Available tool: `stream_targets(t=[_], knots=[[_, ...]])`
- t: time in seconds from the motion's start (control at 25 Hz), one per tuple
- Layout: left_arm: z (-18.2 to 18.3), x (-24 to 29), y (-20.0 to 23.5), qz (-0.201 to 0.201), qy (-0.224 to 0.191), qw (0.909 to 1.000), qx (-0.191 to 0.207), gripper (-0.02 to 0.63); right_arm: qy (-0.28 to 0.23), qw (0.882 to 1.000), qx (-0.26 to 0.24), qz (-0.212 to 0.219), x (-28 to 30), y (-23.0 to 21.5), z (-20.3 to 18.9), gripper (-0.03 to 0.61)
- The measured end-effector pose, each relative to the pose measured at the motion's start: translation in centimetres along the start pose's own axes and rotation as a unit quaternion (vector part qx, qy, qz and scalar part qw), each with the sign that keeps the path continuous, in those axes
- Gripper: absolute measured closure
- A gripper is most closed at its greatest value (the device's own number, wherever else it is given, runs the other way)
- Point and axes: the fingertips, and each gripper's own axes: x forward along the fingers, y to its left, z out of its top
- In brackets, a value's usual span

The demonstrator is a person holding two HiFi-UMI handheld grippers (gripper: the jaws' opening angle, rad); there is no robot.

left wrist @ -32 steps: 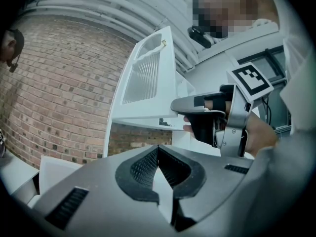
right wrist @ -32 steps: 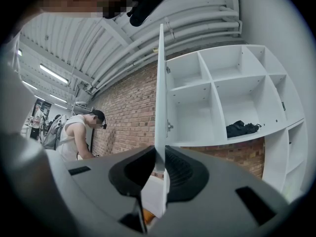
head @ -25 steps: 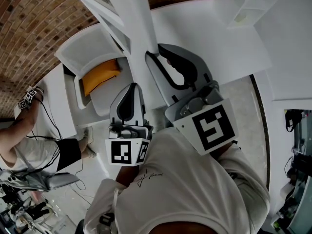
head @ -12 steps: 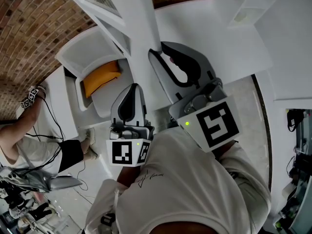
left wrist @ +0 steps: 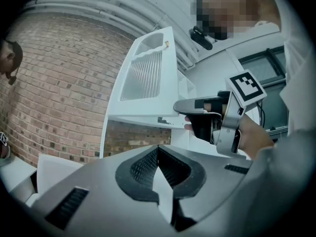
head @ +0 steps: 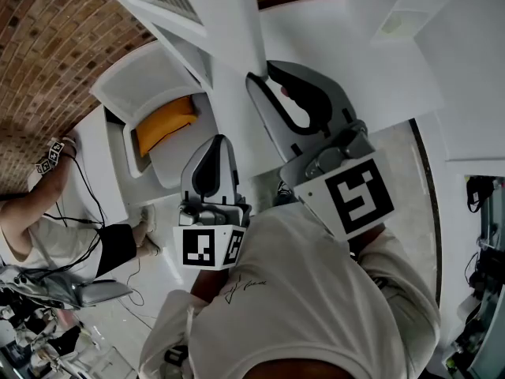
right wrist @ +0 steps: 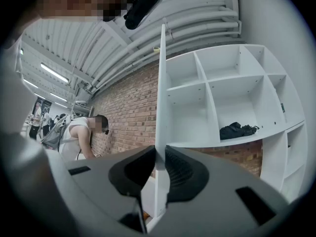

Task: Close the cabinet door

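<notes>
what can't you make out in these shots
- Cabinet door face: right gripper view sees it edge-on.
- Dark item on the shelf: same view, too small to identify.
- Orange object: head view, partly behind a white wall.
- Bystander's hands: right gripper view, behind the right gripper.

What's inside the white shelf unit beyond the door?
A crumpled black item, likely cloth, lies in one lower compartment of the shelf unit; other visible compartments show nothing. The cabinet door hides anything left of it.
</notes>
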Motion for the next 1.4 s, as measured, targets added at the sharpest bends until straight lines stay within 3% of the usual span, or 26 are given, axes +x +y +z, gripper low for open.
stream_targets(t=[1.4], knots=[[-0.7,0.7,0.2,-0.014,0.011,0.9998,-0.010,0.598,-0.002,1.000,0.002,-0.024,0.3,-3.8,-0.7,0.505]])
